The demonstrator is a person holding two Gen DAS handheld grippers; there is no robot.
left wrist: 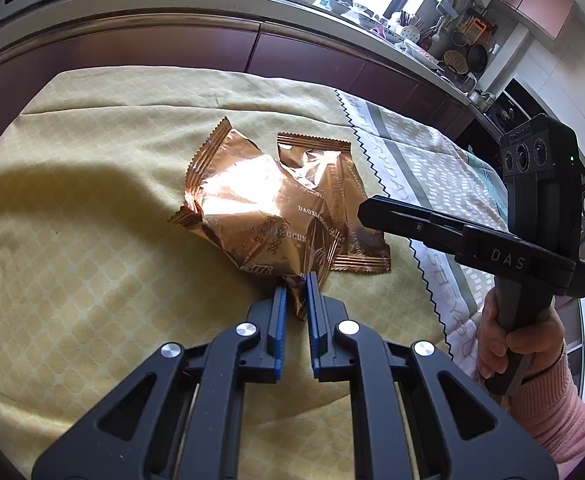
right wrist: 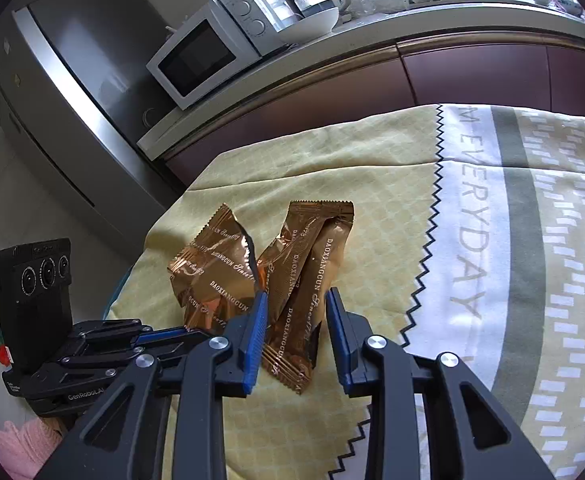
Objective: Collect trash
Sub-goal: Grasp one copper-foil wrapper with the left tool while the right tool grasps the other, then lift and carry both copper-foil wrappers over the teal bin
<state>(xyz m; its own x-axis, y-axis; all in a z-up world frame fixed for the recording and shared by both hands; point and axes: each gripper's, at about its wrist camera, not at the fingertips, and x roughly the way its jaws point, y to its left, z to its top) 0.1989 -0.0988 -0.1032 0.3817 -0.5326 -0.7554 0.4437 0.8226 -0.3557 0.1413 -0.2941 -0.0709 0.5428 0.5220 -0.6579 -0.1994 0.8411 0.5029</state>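
Observation:
Two copper-coloured foil snack wrappers lie on a yellow tablecloth (left wrist: pixel 92 240). My left gripper (left wrist: pixel 296 280) is shut on the near corner of the crumpled, torn wrapper (left wrist: pixel 252 208), which also shows in the right wrist view (right wrist: pixel 212 276). The flatter wrapper (left wrist: pixel 352 216) lies just right of it. In the right wrist view my right gripper (right wrist: pixel 296 300) is open, its blue-padded fingers either side of this flatter wrapper (right wrist: pixel 308 280), just above it. The right gripper (left wrist: pixel 366 210) also shows in the left wrist view, over the flat wrapper's right edge.
The cloth (right wrist: pixel 372 168) joins a white and grey printed part (right wrist: pixel 512 240) to the right. Behind the table runs a maroon cabinet front (left wrist: pixel 172 48) with a counter holding a microwave (right wrist: pixel 208 52), a bowl (right wrist: pixel 308 24) and dishes. A fridge (right wrist: pixel 72 80) stands at the left.

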